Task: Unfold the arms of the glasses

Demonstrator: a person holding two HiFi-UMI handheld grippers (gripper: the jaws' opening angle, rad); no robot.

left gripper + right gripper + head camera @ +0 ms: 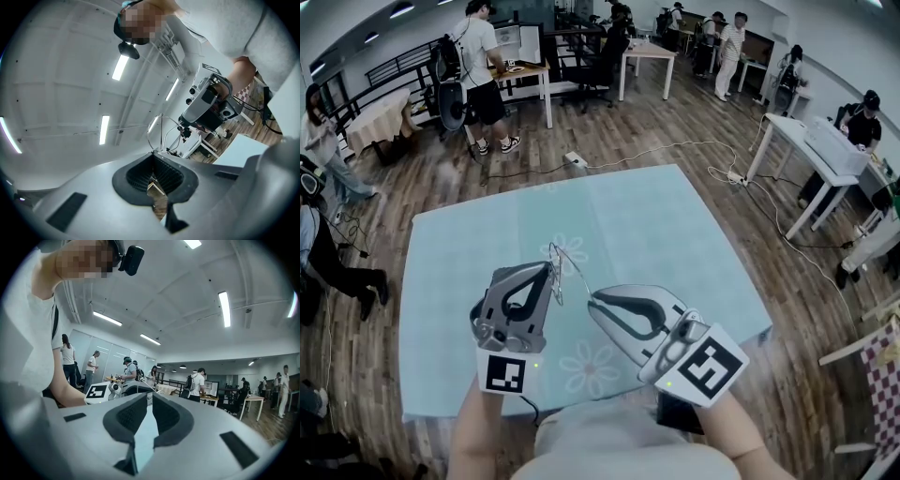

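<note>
- Bare forearms (478,433) and a pale shirt (619,452) fill the bottom edge of the head view, with a gripper in each hand above the light-blue flowered table (675,234).
- Left gripper (551,269) points slightly upward, its jaws pressed together on the thin wire-frame glasses (159,133), whose round rim stands up past the tips.
- Right gripper (592,298) lies level just beside it, tips at the end of one glasses arm. Its jaws stand nearly together, with a narrow slit between the pads.
- Glasses hang in the air over the table, between the two grippers.
- People (483,66) stand at desks (647,52) beyond, on a wooden floor (675,112).
</note>
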